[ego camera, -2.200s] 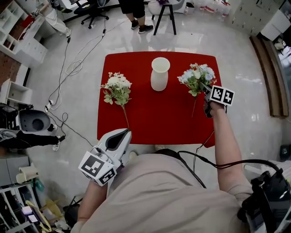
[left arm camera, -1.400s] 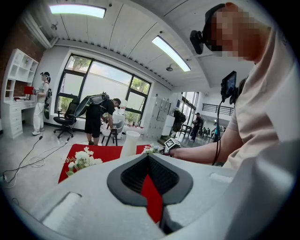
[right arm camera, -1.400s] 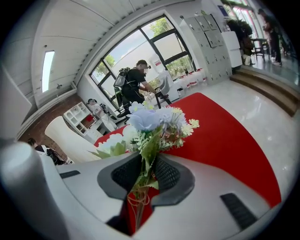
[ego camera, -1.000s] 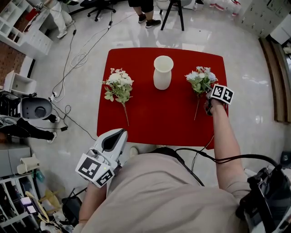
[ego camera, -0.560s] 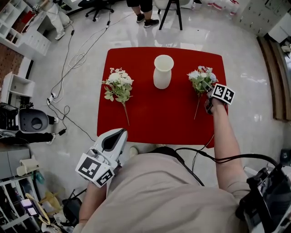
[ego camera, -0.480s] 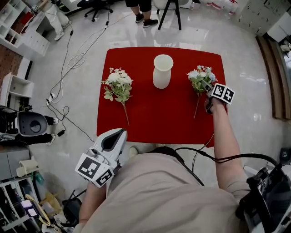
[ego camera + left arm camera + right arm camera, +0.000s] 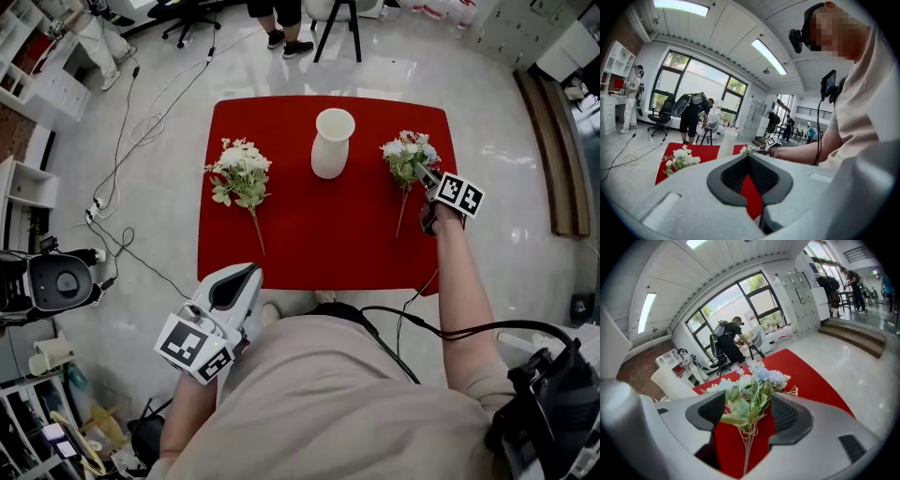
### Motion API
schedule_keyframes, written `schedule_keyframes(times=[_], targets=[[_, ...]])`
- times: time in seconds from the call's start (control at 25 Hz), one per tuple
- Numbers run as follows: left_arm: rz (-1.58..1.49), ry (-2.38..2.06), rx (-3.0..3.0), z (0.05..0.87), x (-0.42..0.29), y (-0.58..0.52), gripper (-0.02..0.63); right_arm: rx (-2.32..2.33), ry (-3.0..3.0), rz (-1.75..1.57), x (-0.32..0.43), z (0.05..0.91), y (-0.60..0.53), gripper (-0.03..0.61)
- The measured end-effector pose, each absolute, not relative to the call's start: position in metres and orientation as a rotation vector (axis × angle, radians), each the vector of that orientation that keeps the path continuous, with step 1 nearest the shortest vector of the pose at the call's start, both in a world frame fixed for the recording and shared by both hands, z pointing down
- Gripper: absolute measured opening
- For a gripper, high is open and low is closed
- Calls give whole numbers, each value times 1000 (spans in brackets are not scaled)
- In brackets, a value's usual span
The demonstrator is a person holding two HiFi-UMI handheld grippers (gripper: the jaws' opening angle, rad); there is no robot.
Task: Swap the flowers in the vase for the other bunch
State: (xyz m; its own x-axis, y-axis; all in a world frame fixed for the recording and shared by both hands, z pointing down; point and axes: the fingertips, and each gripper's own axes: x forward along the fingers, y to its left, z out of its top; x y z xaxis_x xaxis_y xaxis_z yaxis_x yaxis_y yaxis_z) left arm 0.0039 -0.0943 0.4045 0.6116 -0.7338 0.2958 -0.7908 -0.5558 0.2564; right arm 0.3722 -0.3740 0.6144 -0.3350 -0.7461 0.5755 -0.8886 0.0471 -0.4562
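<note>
An empty white vase stands at the back middle of the red table. A white bunch lies to its left and a blue-and-white bunch to its right. My right gripper sits at the blue-and-white bunch, whose leaves and stem lie between the jaws. The jaws have just been opening, and the right gripper stands open with its pads off the stems. My left gripper hangs shut and empty in front of the table's near edge, pointing at the white bunch and vase.
A person stands beyond the table's far edge beside a stool. Cables trail over the floor on the left. A wooden step runs along the right, and shelves stand at the far left.
The blue-and-white bunch, tilted at the right gripper earlier, now lies on the table by it. The left gripper has not moved. The head view has shifted a little.
</note>
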Motion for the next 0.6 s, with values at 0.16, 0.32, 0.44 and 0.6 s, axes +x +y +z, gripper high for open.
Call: schedule_keyframes(times=[0.16,0.32,0.44,0.6], targets=[[232,-1197,2506,405,1,-87,8,1704,-2147,1092,369,598,-356,310],[244,-1175,2536,401,-2,-79,7,1698,-2162,1019,360,576,-337,310],[221,-1147,2541,398,-9,-72,8,1685,-2177,954,348,558,-320,307],[216,-1125,2556,403,-21,-61,8,1645,-2211,900,320,543,-296,301]])
